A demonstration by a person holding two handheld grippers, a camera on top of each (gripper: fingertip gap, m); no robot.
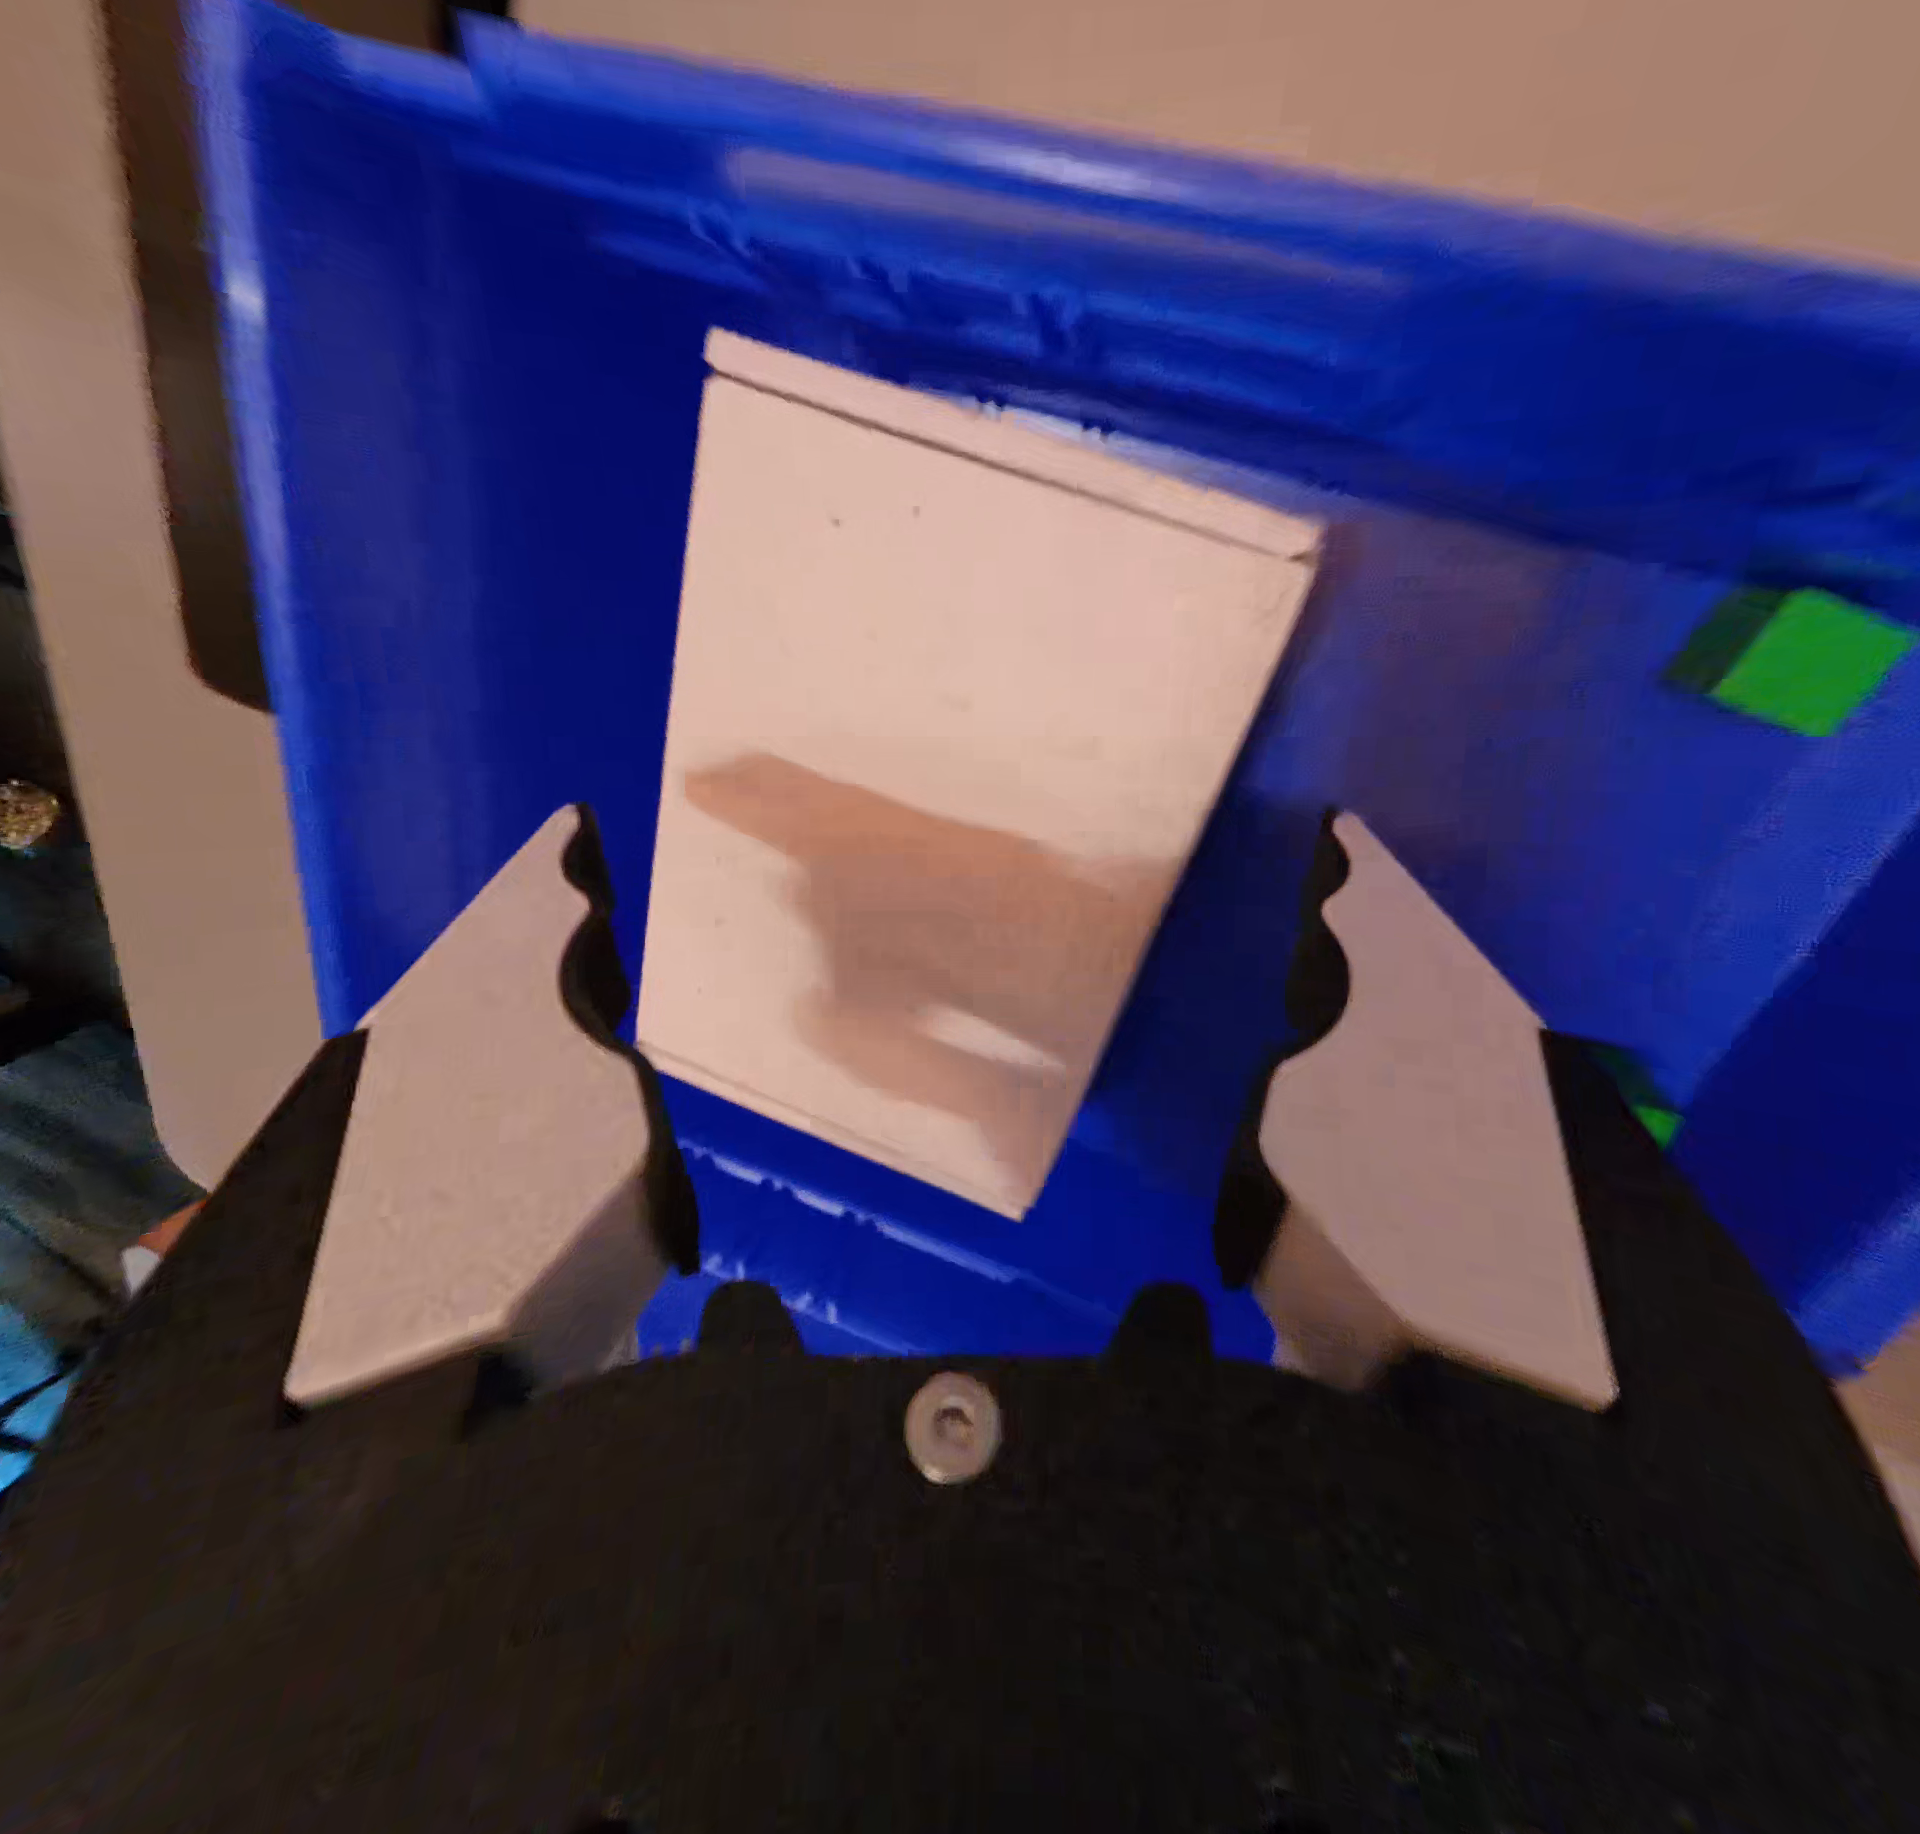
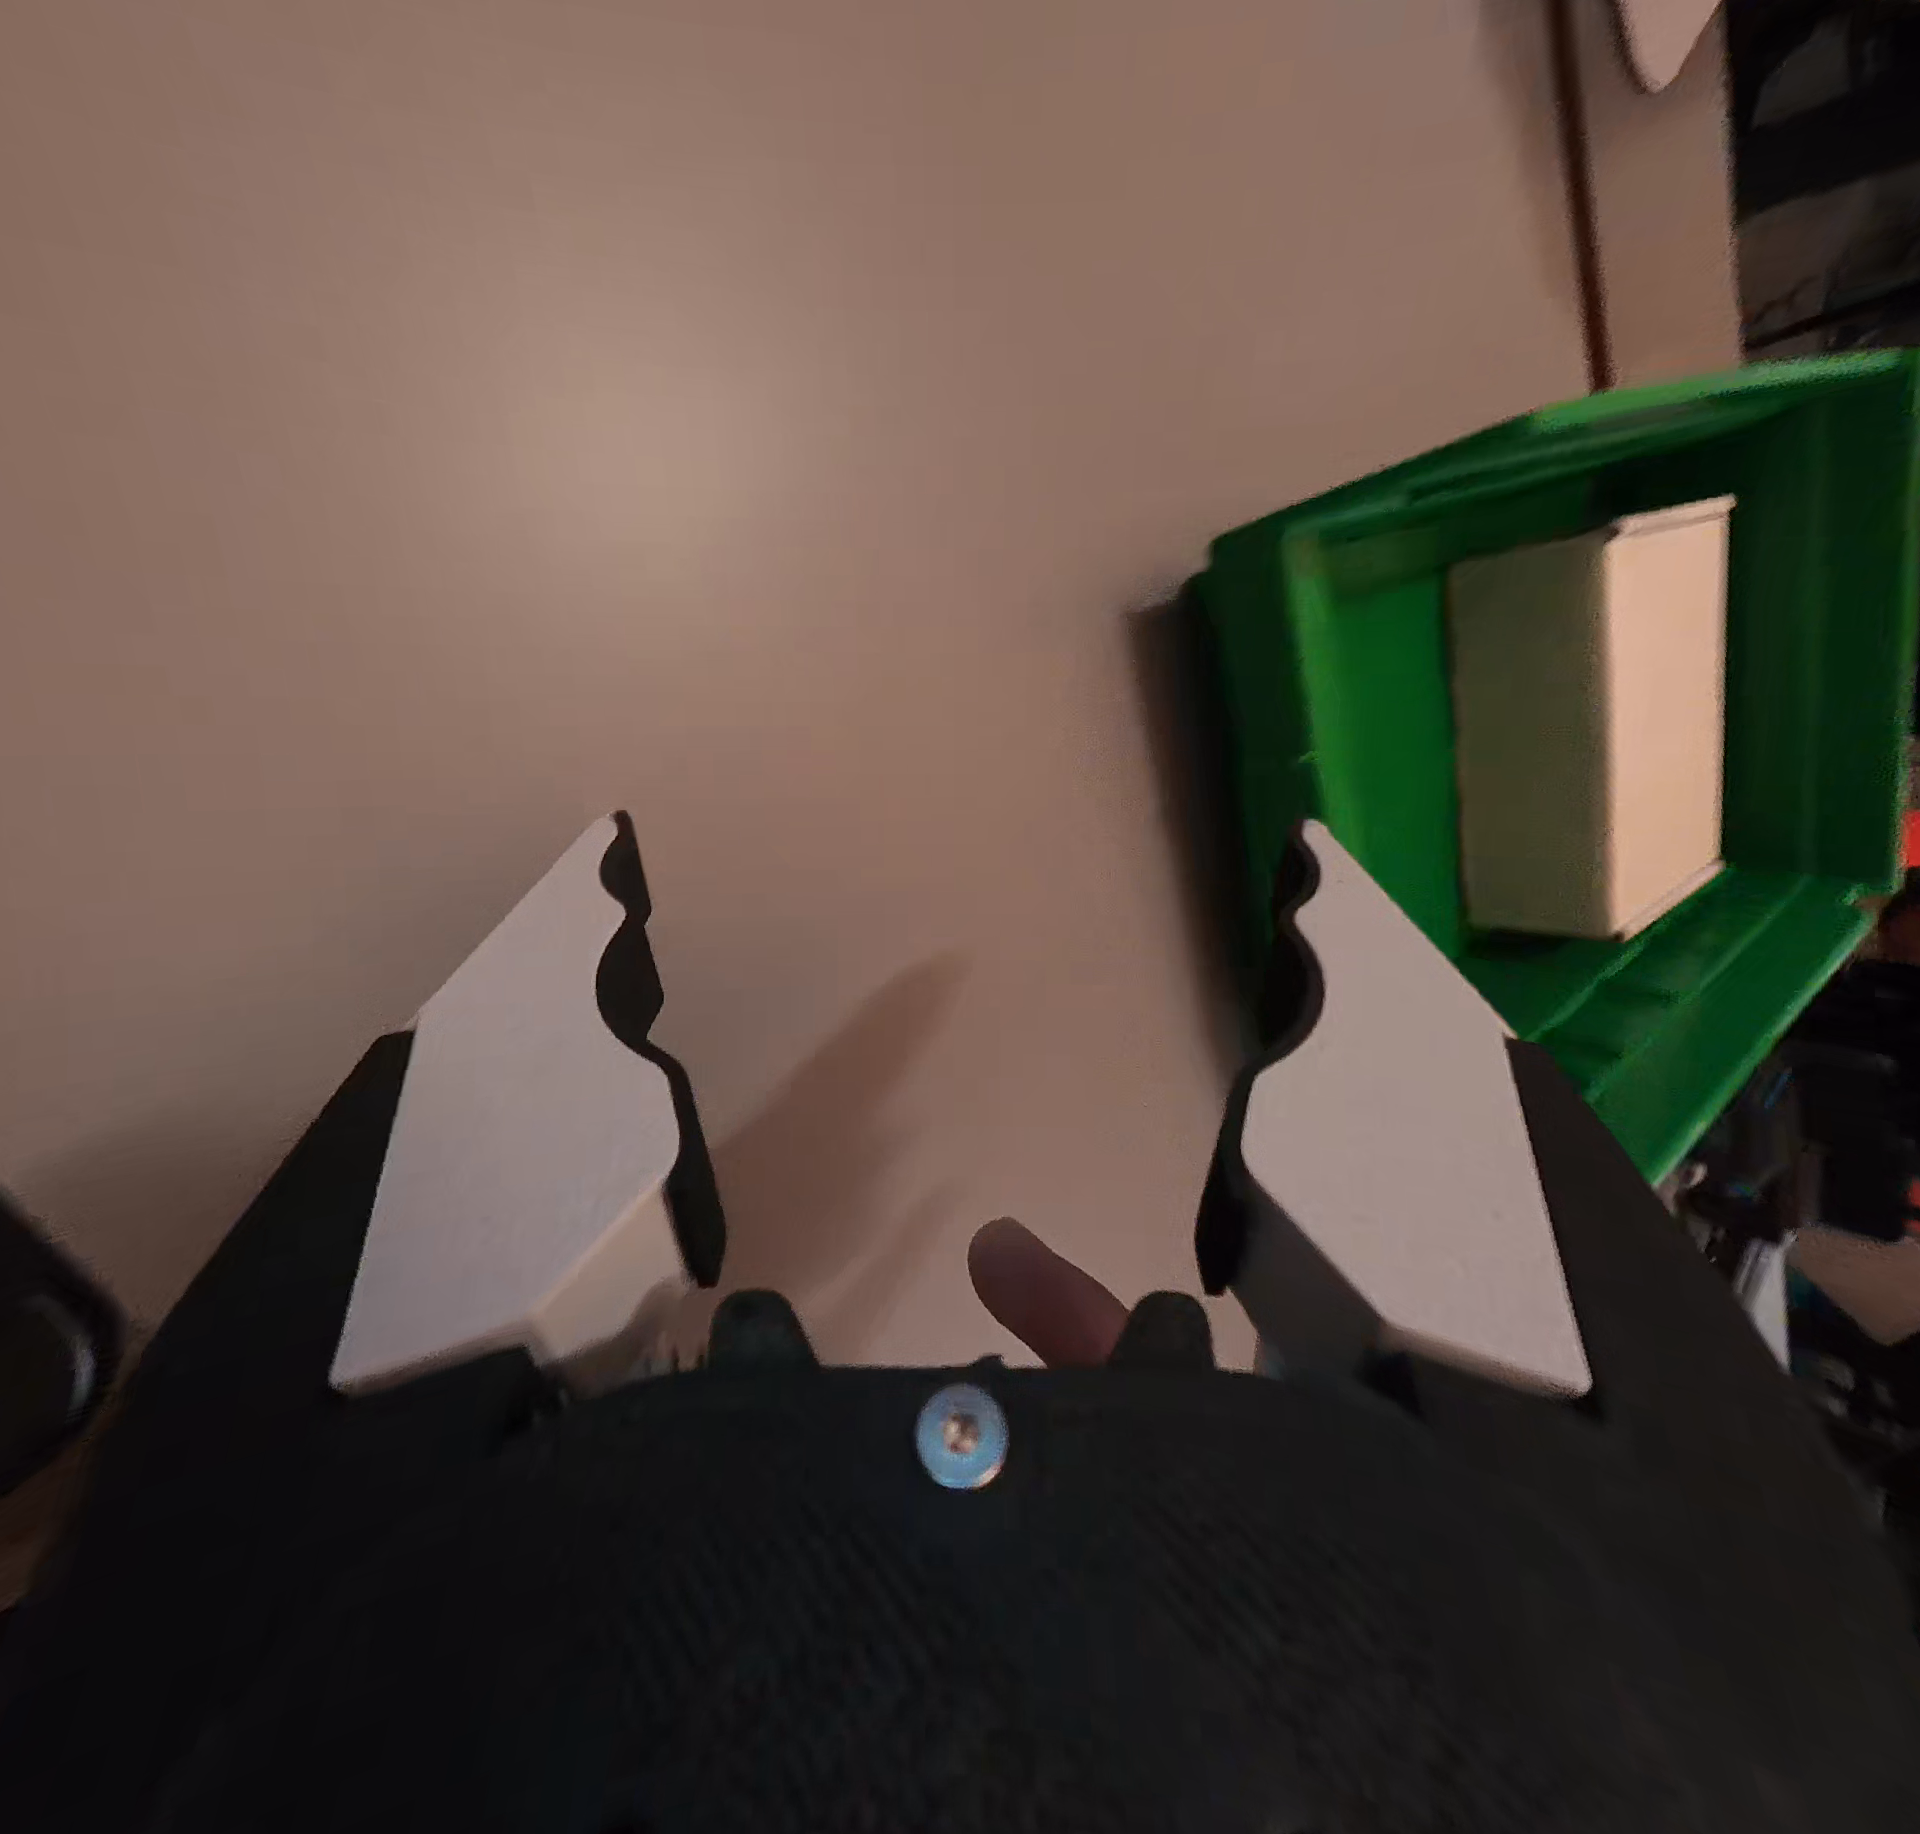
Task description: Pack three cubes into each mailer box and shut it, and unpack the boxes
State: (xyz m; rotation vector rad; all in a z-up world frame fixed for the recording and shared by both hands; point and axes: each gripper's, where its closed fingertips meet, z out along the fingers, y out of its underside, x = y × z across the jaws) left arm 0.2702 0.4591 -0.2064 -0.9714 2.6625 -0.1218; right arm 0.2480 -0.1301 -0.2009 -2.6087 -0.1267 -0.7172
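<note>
warm, dim indoor light tints both views. the open blue cardboard mailer box (image 1: 436, 558) is smeared by motion blur, worst along its far rim; a soft shadow lies across the white block (image 1: 935, 745) inside it. the beige tabletop (image 2: 644, 434) shows a faint glare patch; edges bend from wide-angle distortion.

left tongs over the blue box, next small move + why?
Probably ease the left tongs forward and close them on the white block in the open blue box. They are open and empty, with the block's near end lying between the fingers but ungripped. Motion blur hides whether it is one cube or several.
</note>
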